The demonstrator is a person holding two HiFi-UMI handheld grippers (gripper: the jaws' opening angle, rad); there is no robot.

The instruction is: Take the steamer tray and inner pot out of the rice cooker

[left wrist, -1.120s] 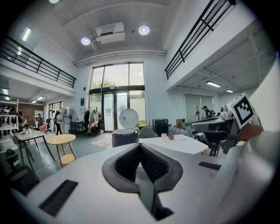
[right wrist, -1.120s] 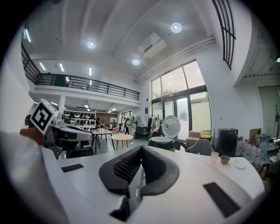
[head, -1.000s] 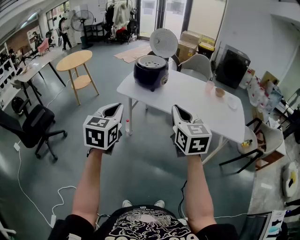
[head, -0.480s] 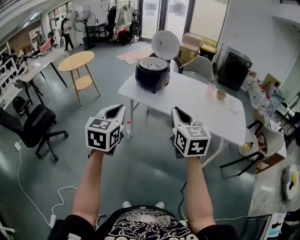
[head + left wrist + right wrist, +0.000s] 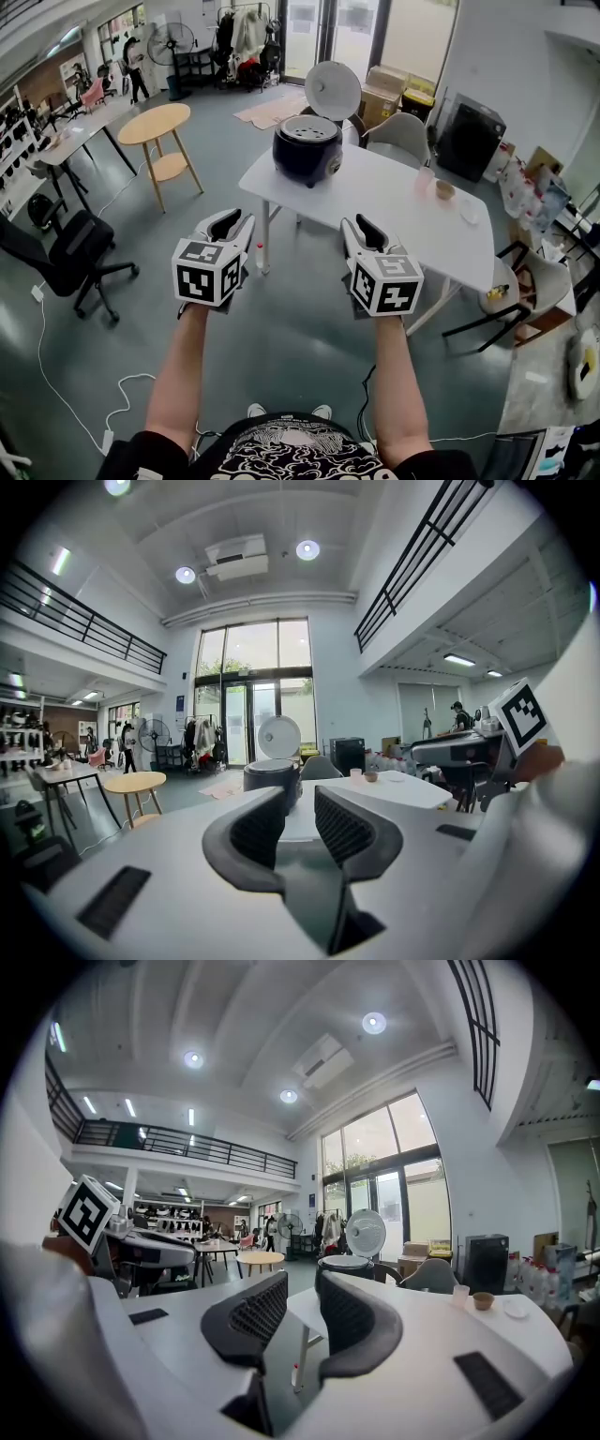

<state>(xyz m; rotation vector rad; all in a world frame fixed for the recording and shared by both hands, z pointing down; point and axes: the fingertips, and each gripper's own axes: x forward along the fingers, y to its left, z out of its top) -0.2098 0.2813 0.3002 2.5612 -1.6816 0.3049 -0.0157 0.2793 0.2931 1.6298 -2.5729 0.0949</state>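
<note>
Rice cooker point(image 5: 307, 148), lid point(image 5: 333, 90) up on the white table point(image 5: 375, 202), holds the steamer tray point(image 5: 307, 128); the left gripper point(image 5: 232, 219) and right gripper point(image 5: 356, 225) have just been opening their jaws slightly, empty.

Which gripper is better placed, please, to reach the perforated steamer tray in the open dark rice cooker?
Right, marginally: the right gripper is slightly nearer the dark rice cooker and its perforated steamer tray than the left gripper. Both hover short of the white table, empty, jaws just opened slightly.
</note>
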